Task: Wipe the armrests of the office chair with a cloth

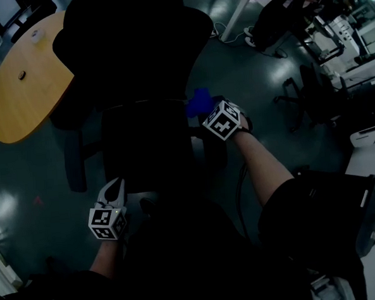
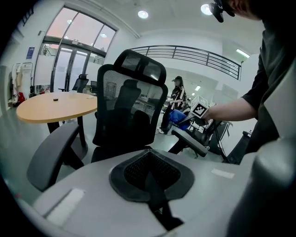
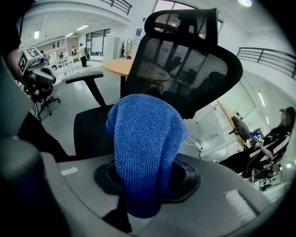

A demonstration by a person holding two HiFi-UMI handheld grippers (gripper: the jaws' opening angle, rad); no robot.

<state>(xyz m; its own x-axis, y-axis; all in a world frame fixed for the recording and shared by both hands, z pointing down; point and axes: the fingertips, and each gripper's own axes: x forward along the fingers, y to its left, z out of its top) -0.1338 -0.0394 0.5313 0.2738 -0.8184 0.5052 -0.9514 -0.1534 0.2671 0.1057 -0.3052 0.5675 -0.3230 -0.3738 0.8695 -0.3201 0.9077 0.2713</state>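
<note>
While the right gripper [image 1: 205, 110] clamps the blue cloth [image 1: 199, 102] just over the office chair's [image 2: 132, 109] 3 o'clock armrest [image 2: 189, 141], I'd press flat and stroke lengthwise. The left gripper [image 1: 112, 194] at 7 o'clock is empty, jaws seemingly together.

Cloth [image 3: 145, 148]: blue textile, nubby looped pile, matt; chair back [image 3: 185, 69]: black open mesh, see-through, set in a smooth black frame, plastic by its look; headrest [image 3: 182, 23]: the same mesh and frame; seat [image 3: 92, 127]: dark and matt, weave too dim to tell; armrest pad [image 2: 192, 142]: grey, smooth, matt, plastic or foam cannot be told; desk [image 1: 25, 92]: wood-look top, pale orange-brown, smooth, low sheen; floor [image 1: 246, 66]: dark, hard, glossy, mirrors the ceiling lights as bright patches; railing [image 2: 194, 53]: thin dark bars, metal by their look; glazing [image 2: 74, 51]: clear glass in dark frames; sleeve [image 1: 286, 210]: dark matt fabric.
</note>
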